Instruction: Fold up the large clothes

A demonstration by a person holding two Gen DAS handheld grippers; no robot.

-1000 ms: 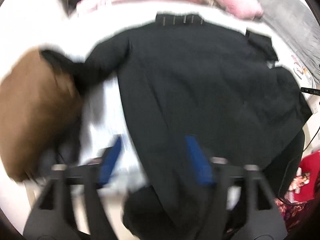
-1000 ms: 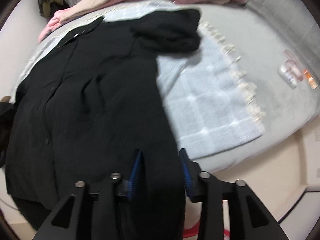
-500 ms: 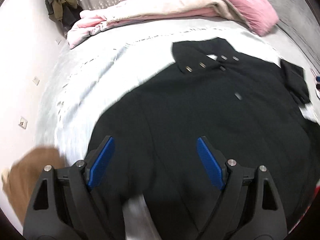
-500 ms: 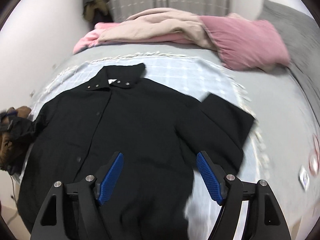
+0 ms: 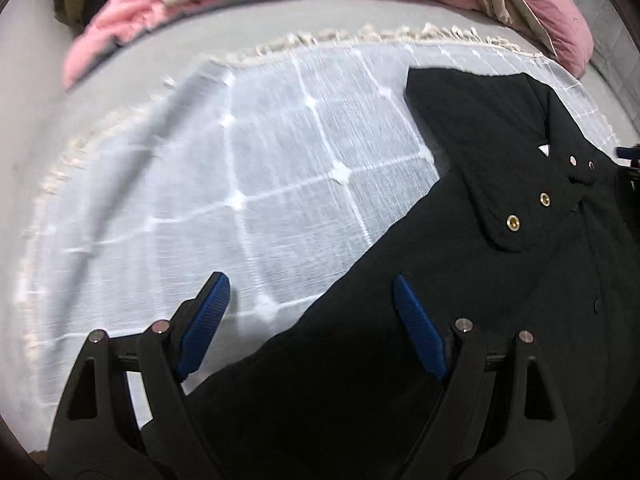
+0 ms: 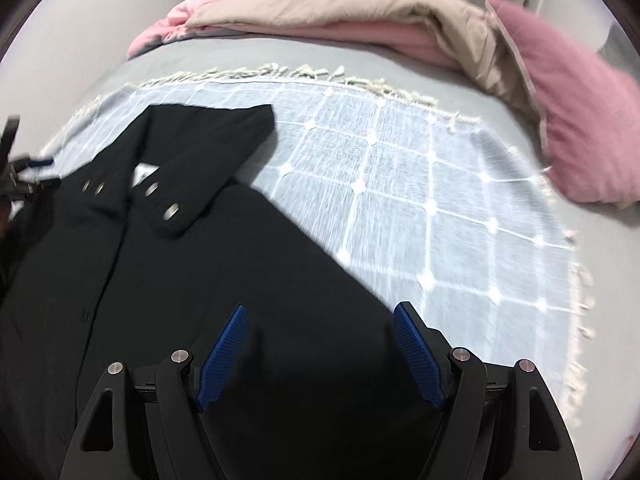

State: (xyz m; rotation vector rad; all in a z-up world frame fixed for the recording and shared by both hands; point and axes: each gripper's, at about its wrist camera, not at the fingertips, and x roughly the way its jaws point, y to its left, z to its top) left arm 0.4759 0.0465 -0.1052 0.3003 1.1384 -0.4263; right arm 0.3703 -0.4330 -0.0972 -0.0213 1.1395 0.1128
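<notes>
A large black coat (image 5: 460,288) lies face up on a pale blue checked throw (image 5: 248,168) on the bed; it also shows in the right wrist view (image 6: 168,280). Its collar (image 5: 492,152) with metal snaps lies open at the top. My left gripper (image 5: 308,320) is open and empty, just above the coat's left shoulder edge. My right gripper (image 6: 320,344) is open and empty, above the coat's right shoulder. The sleeves and hem are out of view.
The throw (image 6: 420,200) has a fringed edge and lies on a grey bed sheet (image 6: 280,52). A pink and beige duvet (image 6: 340,12) and a pink pillow (image 6: 580,120) are heaped at the bed's far end. A white wall (image 6: 60,40) runs along the left.
Both grippers have moved forward up the coat, from over its lower body to its shoulders by the collar. Both stayed open.
</notes>
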